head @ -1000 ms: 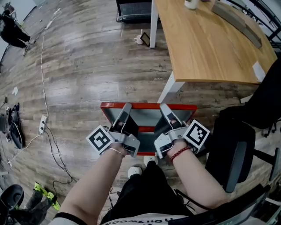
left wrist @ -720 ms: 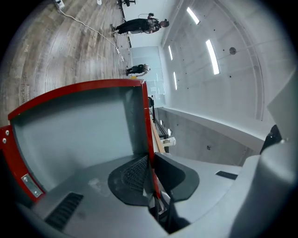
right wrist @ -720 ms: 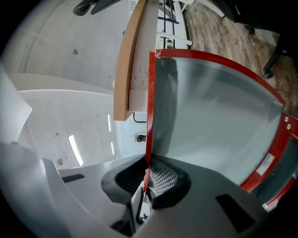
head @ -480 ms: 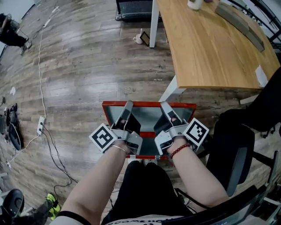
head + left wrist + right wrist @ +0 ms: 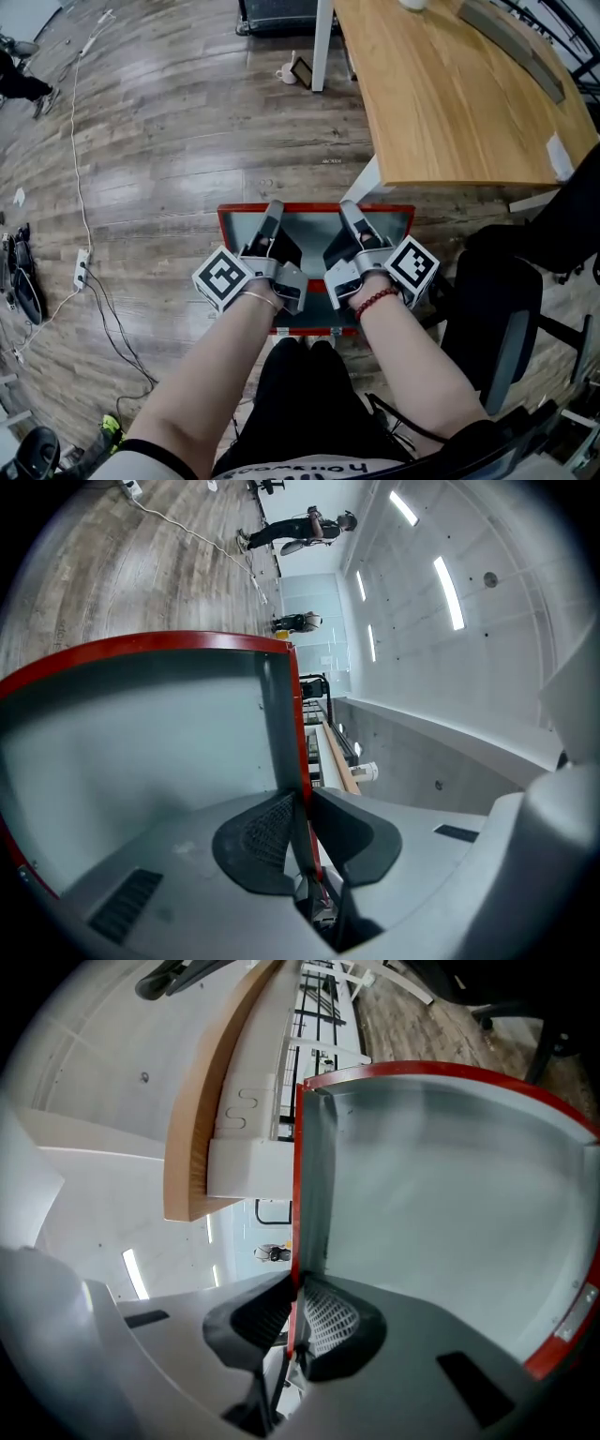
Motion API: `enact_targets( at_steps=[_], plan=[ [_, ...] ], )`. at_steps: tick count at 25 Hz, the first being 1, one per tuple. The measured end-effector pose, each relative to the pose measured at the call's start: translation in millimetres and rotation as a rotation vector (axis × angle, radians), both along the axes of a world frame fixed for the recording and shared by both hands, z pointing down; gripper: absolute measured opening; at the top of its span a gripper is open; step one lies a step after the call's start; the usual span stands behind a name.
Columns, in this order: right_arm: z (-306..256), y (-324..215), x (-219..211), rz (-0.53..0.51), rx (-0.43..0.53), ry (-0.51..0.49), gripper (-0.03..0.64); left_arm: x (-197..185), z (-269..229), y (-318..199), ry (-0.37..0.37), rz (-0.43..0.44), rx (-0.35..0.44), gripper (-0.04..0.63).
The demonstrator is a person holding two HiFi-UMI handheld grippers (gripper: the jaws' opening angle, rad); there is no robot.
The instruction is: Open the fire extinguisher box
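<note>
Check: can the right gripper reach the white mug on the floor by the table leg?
Probably not: the right gripper is clamped on the box lid at its red edge, and the mug sits far across the floor beyond it.

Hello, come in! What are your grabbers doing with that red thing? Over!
Left gripper shut on the red lid's left edge. Right gripper shut on its right edge. White table leg just beyond the lid. Over.

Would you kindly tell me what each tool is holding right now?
Left tool: closed on the red edge of the box lid.
Right tool: closed on that lid's red edge too.
</note>
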State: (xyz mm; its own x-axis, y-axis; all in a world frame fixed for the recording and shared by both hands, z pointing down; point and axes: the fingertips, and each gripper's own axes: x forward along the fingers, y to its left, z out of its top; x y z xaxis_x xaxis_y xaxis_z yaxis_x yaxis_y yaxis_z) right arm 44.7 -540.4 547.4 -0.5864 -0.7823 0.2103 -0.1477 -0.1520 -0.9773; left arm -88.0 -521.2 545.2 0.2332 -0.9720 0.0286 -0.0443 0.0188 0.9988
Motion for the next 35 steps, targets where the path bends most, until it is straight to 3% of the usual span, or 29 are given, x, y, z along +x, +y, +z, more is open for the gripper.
enact_targets(
  at_steps=[10, 13, 24, 28, 35],
  plan=[
    [17.5, -16.7, -0.7, 0.015, -0.006, -0.009, 0.042, -2.5, 21.3, -13.7, -0.008, -0.006, -0.042, 0.035],
    [21.0, -24.7, -1.4, 0.016, -0.015, -0.009, 0.044, -0.7, 19.8, -23.5, 0.026, -0.007, -0.024, 0.035],
    [28.4, -29.0, -1.5, 0.033, -0.016, -0.023, 0.052, 0.6, 24.9, -27.8, 0.041, -0.009, -0.007, 0.037],
    [28.3, -29.3, -2.5, 0.038, -0.023, -0.034, 0.054, -1.6, 31.7, -23.8, 0.027, -0.018, -0.039, 0.044],
    [30.7, -30.1, -1.4, 0.038, -0.043, -0.047, 0.054, 1.0, 25.0, -28.0, 0.056, -0.009, -0.009, 0.044]
  ],
)
